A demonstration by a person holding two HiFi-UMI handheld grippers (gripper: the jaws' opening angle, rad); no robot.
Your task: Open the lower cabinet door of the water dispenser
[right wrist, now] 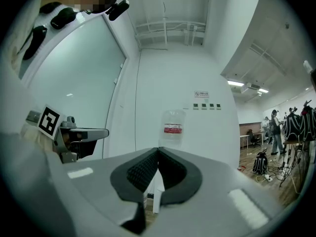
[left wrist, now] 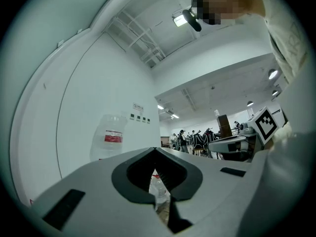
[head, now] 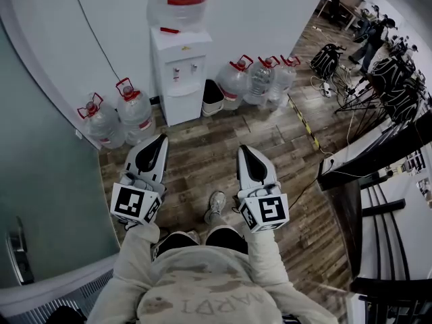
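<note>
The white water dispenser stands against the far wall with a clear bottle on top. Its lower cabinet door is closed. Both grippers hang over the wood floor, well short of it and pointing toward it. My left gripper is shut with nothing held, its tips meeting in the left gripper view. My right gripper is shut and empty too. The right gripper view shows the bottle above the jaws and part of the dispenser body through them.
Water jugs stand on the floor to the left and right of the dispenser, with a dark bin beside it. A glass partition runs along the left. A desk, cables and bags fill the right.
</note>
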